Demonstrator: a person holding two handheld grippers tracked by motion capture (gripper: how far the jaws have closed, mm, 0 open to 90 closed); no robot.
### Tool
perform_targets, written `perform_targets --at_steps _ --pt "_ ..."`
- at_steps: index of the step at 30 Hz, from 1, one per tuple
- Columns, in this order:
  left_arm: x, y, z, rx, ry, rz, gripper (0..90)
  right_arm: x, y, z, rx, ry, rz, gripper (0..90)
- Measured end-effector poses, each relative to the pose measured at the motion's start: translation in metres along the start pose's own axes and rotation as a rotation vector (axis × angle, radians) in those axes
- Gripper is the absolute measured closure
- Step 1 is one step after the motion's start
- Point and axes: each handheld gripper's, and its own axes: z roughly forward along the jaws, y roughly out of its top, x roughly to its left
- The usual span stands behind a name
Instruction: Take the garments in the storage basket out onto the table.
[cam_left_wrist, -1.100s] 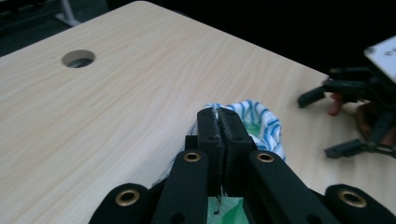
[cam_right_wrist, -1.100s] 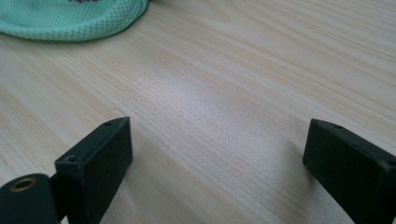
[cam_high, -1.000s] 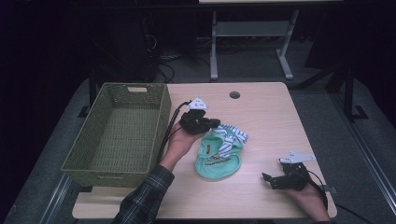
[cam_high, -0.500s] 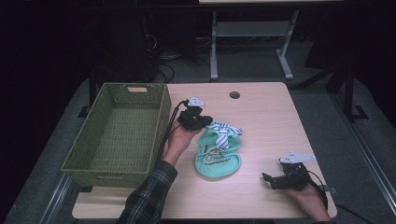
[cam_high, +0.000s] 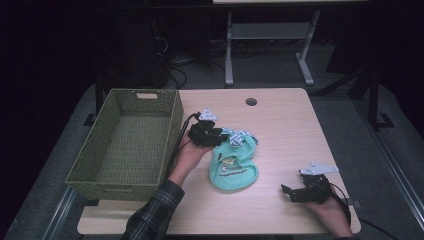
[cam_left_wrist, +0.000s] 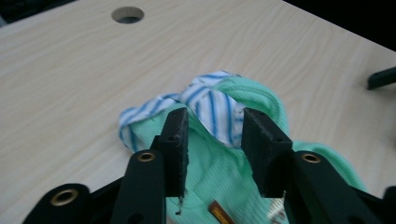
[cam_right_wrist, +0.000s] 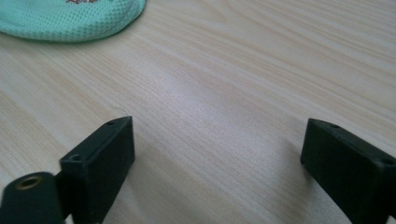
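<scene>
A mint-green mesh garment (cam_high: 233, 169) with a blue-and-white striped edge (cam_high: 240, 137) lies bunched on the wooden table (cam_high: 285, 135). My left gripper (cam_high: 219, 136) sits at its upper left end. In the left gripper view its jaws (cam_left_wrist: 214, 133) have just been opening and stand apart. The striped edge (cam_left_wrist: 210, 100) lies between and beyond them, and the pads do not press on it. My right gripper (cam_high: 287, 191) rests near the table's front right, pointing left. Its jaws (cam_right_wrist: 217, 144) stand wide, have just closed a little, and hold nothing. The garment's hem (cam_right_wrist: 70, 18) lies beyond them.
A green woven basket (cam_high: 172, 125), with nothing in it, stands on the table's left side next to my left hand. A round cable hole (cam_high: 251, 101) sits near the far edge. Bare wood lies between the garment and the right gripper.
The left gripper drew the striped edge a little to the left and bunched it, then its jaws came apart off the cloth. The right hand kept still.
</scene>
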Motion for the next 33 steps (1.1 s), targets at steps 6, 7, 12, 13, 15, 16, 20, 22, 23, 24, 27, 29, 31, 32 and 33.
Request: perform_targets --at_steps 6,7,12,13,15,16,20,22,23,24,27,29,31,32,33 --pt "-0.013 -0.009 -0.006 0.017 -0.055 0.008 80.1 0.001 0.003 -0.005 0.001 0.004 -0.021 31.6" --pt "-0.017 -0.012 -0.007 0.023 -0.070 0.002 83.6 0.002 0.006 -0.005 0.001 0.012 -0.027 39.0" --pt "-0.024 -0.019 -0.008 0.031 -0.100 -0.007 89.4 0.004 0.014 -0.006 -0.016 0.027 -0.030 49.6" --pt "-0.027 -0.022 -0.008 0.036 -0.106 -0.002 89.4 0.005 0.018 -0.005 -0.016 0.036 -0.033 53.8" --pt "-0.032 -0.025 -0.009 0.043 -0.118 0.002 89.4 0.004 0.024 -0.003 -0.020 0.043 -0.034 56.0" --pt "-0.034 -0.027 -0.009 0.043 -0.125 0.002 89.4 0.004 0.026 -0.003 -0.020 0.048 -0.034 56.8" --pt "-0.040 -0.033 -0.011 0.052 -0.143 0.008 89.3 0.003 0.036 0.000 -0.017 0.050 -0.036 58.8" --pt "-0.044 -0.037 -0.012 0.065 -0.150 0.027 89.0 0.002 0.043 0.002 -0.020 0.057 -0.034 60.9" --pt "-0.045 -0.039 -0.012 0.067 -0.155 0.027 88.9 0.001 0.046 0.004 -0.021 0.063 -0.033 61.2" --pt "-0.047 -0.041 -0.013 0.073 -0.158 0.029 88.3 0.000 0.049 0.005 -0.019 0.063 -0.036 61.4" --pt "-0.052 -0.048 -0.016 0.078 -0.173 0.035 86.1 -0.003 0.063 0.011 -0.015 0.077 -0.036 64.4" --pt "-0.053 -0.049 -0.016 0.079 -0.178 0.041 84.2 -0.004 0.066 0.013 -0.014 0.082 -0.035 64.8" --pt "-0.056 -0.054 -0.017 0.091 -0.184 0.055 82.6 -0.008 0.075 0.021 -0.011 0.095 -0.034 65.9" --pt "-0.056 -0.054 -0.017 0.091 -0.184 0.055 81.5 -0.008 0.075 0.021 -0.011 0.095 -0.034 65.9" --pt "-0.060 -0.058 -0.016 0.103 -0.192 0.056 80.5 -0.009 0.081 0.027 -0.015 0.100 -0.030 66.5"
